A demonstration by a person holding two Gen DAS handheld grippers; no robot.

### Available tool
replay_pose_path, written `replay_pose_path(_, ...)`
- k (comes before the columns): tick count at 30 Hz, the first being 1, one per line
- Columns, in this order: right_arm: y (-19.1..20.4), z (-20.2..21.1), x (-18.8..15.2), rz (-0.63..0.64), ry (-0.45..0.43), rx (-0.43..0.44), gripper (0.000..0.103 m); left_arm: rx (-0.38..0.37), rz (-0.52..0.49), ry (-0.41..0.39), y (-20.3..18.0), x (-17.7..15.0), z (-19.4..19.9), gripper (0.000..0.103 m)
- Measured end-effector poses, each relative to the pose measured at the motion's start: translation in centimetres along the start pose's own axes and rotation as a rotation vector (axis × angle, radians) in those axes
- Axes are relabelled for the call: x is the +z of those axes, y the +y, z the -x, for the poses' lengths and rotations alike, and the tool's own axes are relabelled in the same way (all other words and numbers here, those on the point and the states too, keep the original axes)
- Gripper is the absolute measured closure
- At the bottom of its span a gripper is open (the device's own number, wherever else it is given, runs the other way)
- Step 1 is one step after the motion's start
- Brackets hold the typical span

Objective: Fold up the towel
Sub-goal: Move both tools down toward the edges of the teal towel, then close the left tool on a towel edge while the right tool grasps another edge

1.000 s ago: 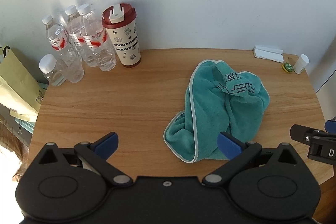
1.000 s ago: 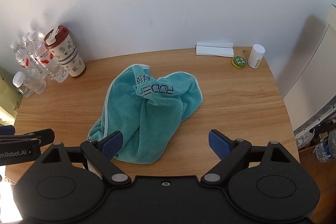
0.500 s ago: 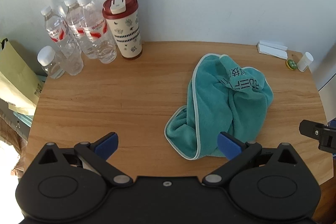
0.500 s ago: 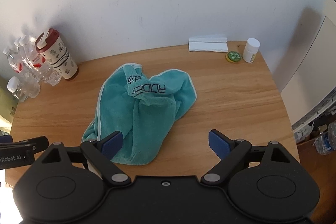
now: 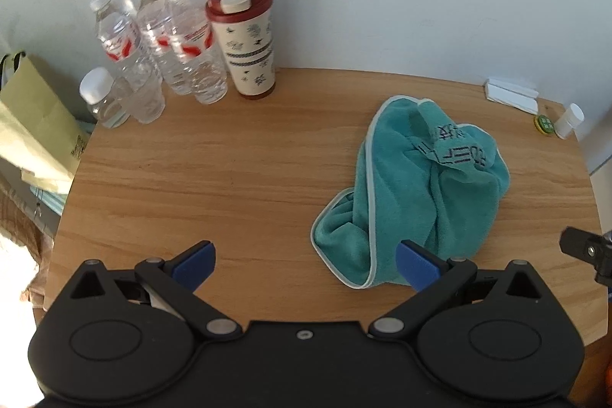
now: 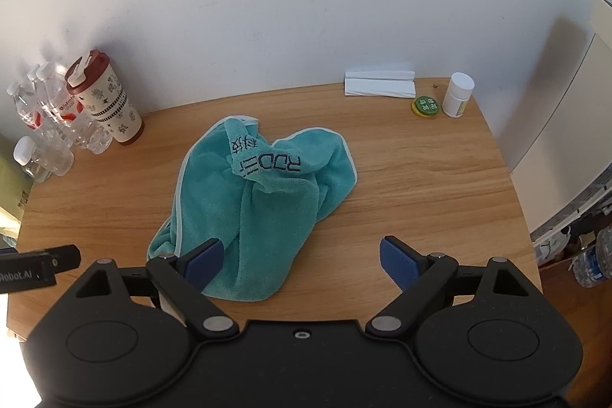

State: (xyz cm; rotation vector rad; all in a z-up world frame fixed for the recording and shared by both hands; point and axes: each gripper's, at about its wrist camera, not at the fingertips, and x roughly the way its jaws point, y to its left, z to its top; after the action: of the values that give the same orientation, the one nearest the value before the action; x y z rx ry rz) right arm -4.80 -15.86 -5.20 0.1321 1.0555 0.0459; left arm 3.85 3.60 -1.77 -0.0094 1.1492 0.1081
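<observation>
A teal towel (image 5: 417,186) with pale piping and dark lettering lies crumpled in a heap on the wooden table (image 5: 229,171). In the right wrist view the same towel (image 6: 260,201) sits centre-left. My left gripper (image 5: 304,260) hangs open above the table's near edge, with the towel's near corner just beyond its right finger. My right gripper (image 6: 300,260) is open too, its left finger over the towel's near edge, nothing between the fingers. Each gripper's tip shows at the edge of the other's view.
Several water bottles (image 5: 160,52) and a red-lidded patterned tumbler (image 5: 244,44) stand at the back left. A white folded box (image 6: 378,83), a green tin (image 6: 424,106) and a small white bottle (image 6: 457,94) sit back right. A yellow-green paper bag (image 5: 34,129) hangs off the left edge.
Both grippers have drawn back and risen a little, so the towel and table look smaller and farther. The towel has not moved; both stay open.
</observation>
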Motion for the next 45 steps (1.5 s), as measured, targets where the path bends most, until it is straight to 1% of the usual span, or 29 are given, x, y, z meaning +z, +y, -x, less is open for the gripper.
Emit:
replay_pose_path(3,-0.3,-0.2,0.2,0.008,-0.013,0.003,0.011,-0.002,0.007,0.006,0.4,0.1,-0.8,0.0)
replay_pose_path(6,-0.7,-0.4,1.1,0.047,-0.058,0.01,0.011,0.028,-0.027,-0.011,0.3,0.0,-1.7,0.0)
replay_pose_path(8,-1.1,-0.6,1.8,0.081,-0.088,0.022,0.011,0.021,-0.044,-0.017,0.1,-0.2,-2.3,0.0)
replay_pose_path(10,-1.5,-1.1,2.7,0.113,-0.106,0.037,0.011,-0.046,-0.064,-0.004,0.0,-0.5,-3.5,0.0)
replay_pose_path(12,-2.1,-1.6,3.7,0.135,-0.12,0.057,0.011,-0.066,-0.077,0.001,-0.3,-0.8,-4.1,0.0)
replay_pose_path(16,-2.9,-3.1,5.7,0.168,-0.116,0.136,0.012,-0.106,-0.145,-0.015,-1.5,-1.9,-6.0,0.001)
replay_pose_path(18,-3.0,-3.9,6.8,0.201,-0.116,0.18,0.013,-0.137,-0.145,0.003,-1.8,-2.4,-7.1,0.001)
replay_pose_path(20,-2.9,-4.5,7.6,0.24,-0.118,0.215,0.019,-0.153,-0.143,0.011,-1.8,-2.8,-7.8,0.001)
replay_pose_path(22,-2.4,-5.3,8.6,0.327,-0.124,0.276,0.019,-0.167,-0.141,0.017,-1.8,-3.1,-8.6,0.001)
replay_pose_path(24,-2.0,-6.4,9.5,0.381,-0.096,0.328,0.025,-0.185,-0.142,0.009,-1.9,-3.4,-9.2,0.001)
replay_pose_path(25,-1.9,-6.9,9.9,0.389,-0.082,0.335,0.029,-0.194,-0.14,0.005,-1.9,-3.5,-9.5,0.005)
replay_pose_path(26,-1.9,-7.4,10.1,0.394,-0.071,0.341,0.032,-0.194,-0.139,0.004,-2.0,-3.7,-9.9,0.007)
replay_pose_path(28,-2.0,-9.3,11.0,0.407,-0.036,0.359,0.033,-0.186,-0.135,0.009,-2.2,-3.8,-10.7,0.016)
replay_pose_path(30,-2.0,-11.0,11.8,0.407,-0.001,0.374,0.037,-0.172,-0.119,0.015,-2.3,-3.9,-11.5,0.02)
replay_pose_path(33,-2.1,-13.7,12.7,0.394,0.045,0.41,0.044,-0.174,-0.094,0.021,-2.2,-4.0,-12.3,0.021)
replay_pose_path(35,-2.0,-15.6,13.3,0.391,0.077,0.431,0.046,-0.16,-0.082,0.026,-2.2,-4.2,-12.8,0.024)
replay_pose_path(36,-2.0,-16.4,13.5,0.389,0.088,0.44,0.046,-0.152,-0.083,0.029,-2.3,-4.3,-13.1,0.027)
replay_pose_path(37,-1.9,-17.3,13.7,0.388,0.104,0.454,0.047,-0.145,-0.084,0.032,-2.4,-4.4,-13.4,0.027)
replay_pose_path(38,-2.0,-18.3,13.9,0.384,0.121,0.465,0.047,-0.149,-0.074,0.042,-2.4,-4.5,-13.8,0.028)
replay_pose_path(40,-1.8,-19.7,14.3,0.381,0.143,0.479,0.047,-0.16,-0.061,0.058,-2.6,-4.7,-14.4,0.038)
replay_pose_path(41,-1.7,-20.2,14.5,0.383,0.15,0.485,0.047,-0.161,-0.061,0.061,-2.6,-4.7,-14.5,0.039)
replay_pose_path(43,-1.0,-21.8,15.0,0.386,0.168,0.499,0.047,-0.157,-0.053,0.08,-3.0,-4.9,-14.9,0.048)
replay_pose_path(45,-0.3,-23.2,15.3,0.389,0.185,0.526,0.047,-0.167,-0.03,0.089,-2.9,-4.8,-15.3,0.054)
